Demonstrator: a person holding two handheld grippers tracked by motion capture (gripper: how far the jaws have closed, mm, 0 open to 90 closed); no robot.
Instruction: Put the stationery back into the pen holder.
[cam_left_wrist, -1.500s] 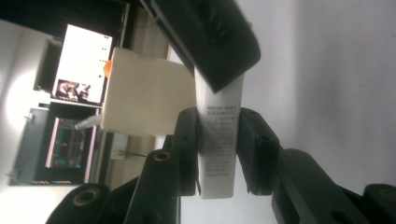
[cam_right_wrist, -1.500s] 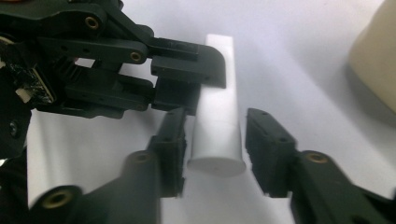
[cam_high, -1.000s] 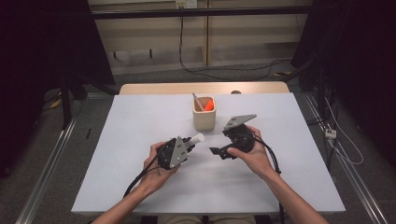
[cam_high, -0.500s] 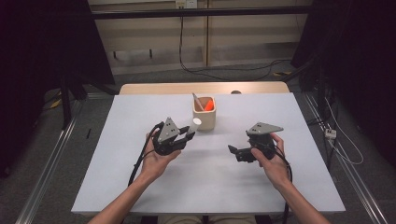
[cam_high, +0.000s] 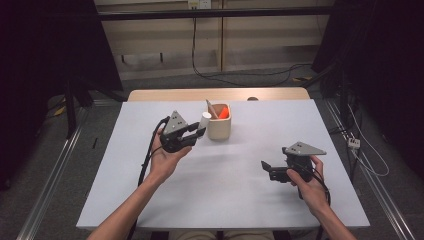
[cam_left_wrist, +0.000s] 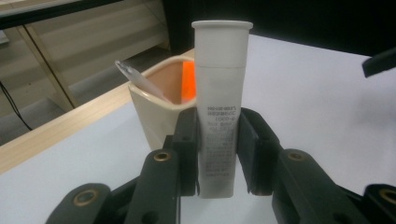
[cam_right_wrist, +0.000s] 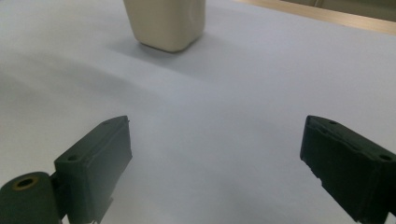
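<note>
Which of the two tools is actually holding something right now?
The left tool: its jaws clamp a white tube beside the beige cup. The right tool stands open over the bare white table.

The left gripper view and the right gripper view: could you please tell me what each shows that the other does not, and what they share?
Left gripper view: the left claw shut on an upright white tube with small print, and the cup's inside, with an orange thing and a pale stick-like thing leaning in it.

Right gripper view: the right claw wide open with nothing between its jaws, low over the table, and the cup's base with its shadow.

Both: the beige cup, the white table top and its wooden edge.
</note>
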